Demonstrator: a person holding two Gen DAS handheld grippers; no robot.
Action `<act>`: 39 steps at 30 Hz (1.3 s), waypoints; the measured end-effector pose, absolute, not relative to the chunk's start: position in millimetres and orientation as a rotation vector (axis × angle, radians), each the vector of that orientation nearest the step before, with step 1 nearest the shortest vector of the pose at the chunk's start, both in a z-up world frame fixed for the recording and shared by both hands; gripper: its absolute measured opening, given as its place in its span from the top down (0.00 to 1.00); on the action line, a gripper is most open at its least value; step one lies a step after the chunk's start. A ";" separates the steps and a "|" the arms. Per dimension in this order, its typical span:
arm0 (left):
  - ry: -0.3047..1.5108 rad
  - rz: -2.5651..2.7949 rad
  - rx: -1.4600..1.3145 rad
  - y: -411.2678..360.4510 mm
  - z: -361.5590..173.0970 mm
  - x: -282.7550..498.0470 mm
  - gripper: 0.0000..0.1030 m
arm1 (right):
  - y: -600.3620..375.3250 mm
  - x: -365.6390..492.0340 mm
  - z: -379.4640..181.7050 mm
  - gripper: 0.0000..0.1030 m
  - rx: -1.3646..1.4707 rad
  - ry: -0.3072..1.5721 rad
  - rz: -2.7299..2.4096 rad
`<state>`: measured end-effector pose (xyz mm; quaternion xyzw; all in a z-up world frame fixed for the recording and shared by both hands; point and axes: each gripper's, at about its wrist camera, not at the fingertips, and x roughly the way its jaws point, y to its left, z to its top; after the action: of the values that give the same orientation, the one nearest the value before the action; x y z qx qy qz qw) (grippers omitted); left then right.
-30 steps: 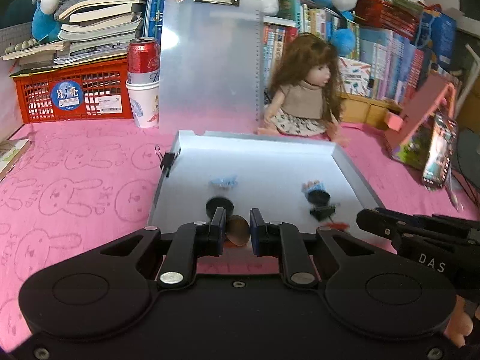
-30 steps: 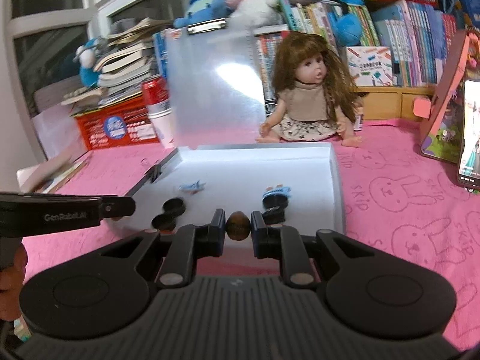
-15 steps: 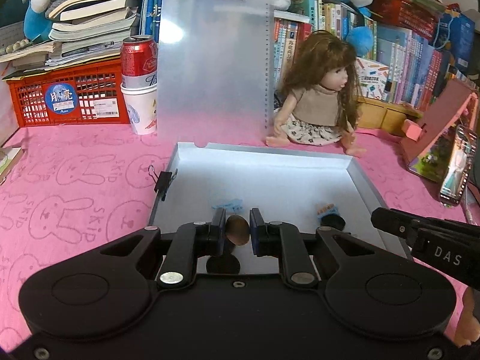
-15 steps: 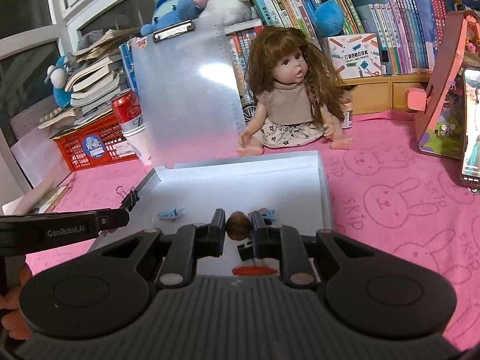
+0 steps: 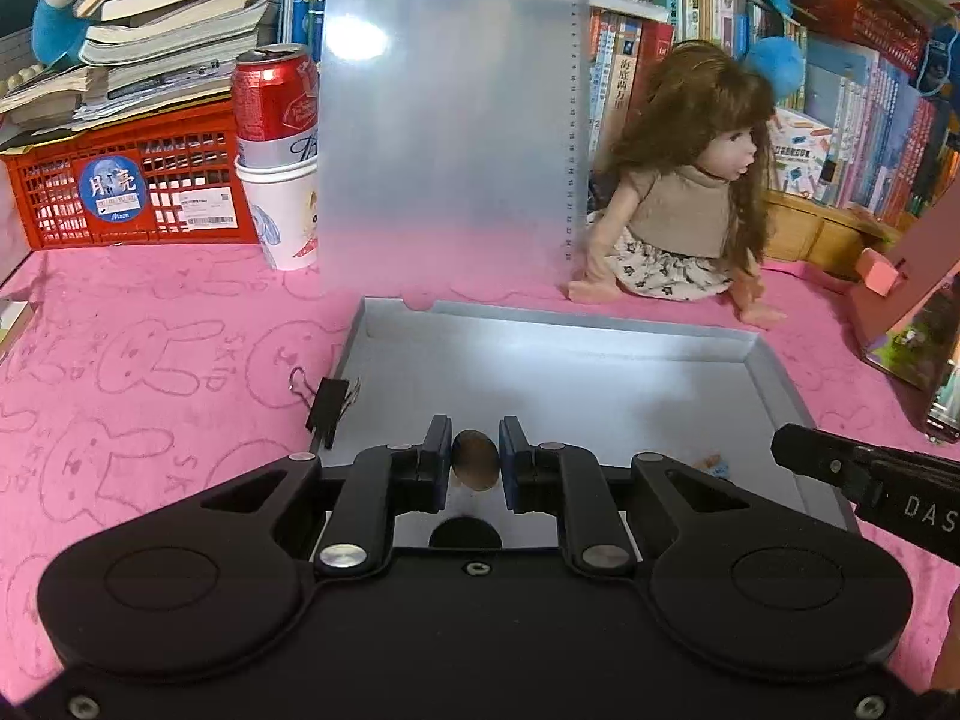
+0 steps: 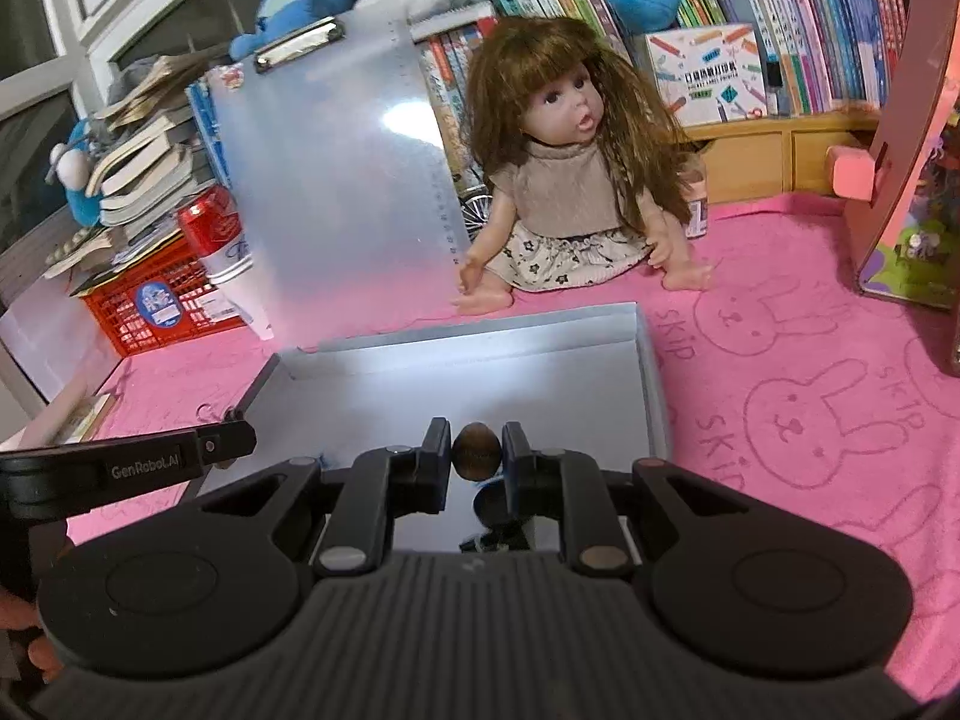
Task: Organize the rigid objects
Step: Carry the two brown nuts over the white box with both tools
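At lower centre of each view, the left claw (image 5: 475, 468) and right claw (image 6: 476, 461) each clamp a small brown nut (image 5: 475, 467) (hard, light, smooth, likely slippery; best pinched across its middle) above the grey tray (image 5: 600, 336).

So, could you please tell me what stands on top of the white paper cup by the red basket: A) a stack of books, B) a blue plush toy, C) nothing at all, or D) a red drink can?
D: the red drink can sits upright in the mouth of the white paper cup, right beside the red basket.
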<state>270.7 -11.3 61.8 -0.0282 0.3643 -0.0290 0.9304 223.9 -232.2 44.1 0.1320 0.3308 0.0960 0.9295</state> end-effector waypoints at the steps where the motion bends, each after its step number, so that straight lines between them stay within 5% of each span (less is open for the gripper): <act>1: 0.750 -0.062 -0.053 -12.1 60.4 275.2 0.84 | -232.0 228.0 43.1 0.79 0.271 0.684 0.192; 39: 0.845 -0.025 0.010 -28.5 12.9 345.6 0.84 | -212.3 300.1 -0.5 0.79 0.198 0.812 0.148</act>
<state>345.6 -28.5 12.9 0.0049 0.4101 -0.0119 0.9119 300.1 -212.3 -0.5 0.0959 0.3940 0.0720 0.9113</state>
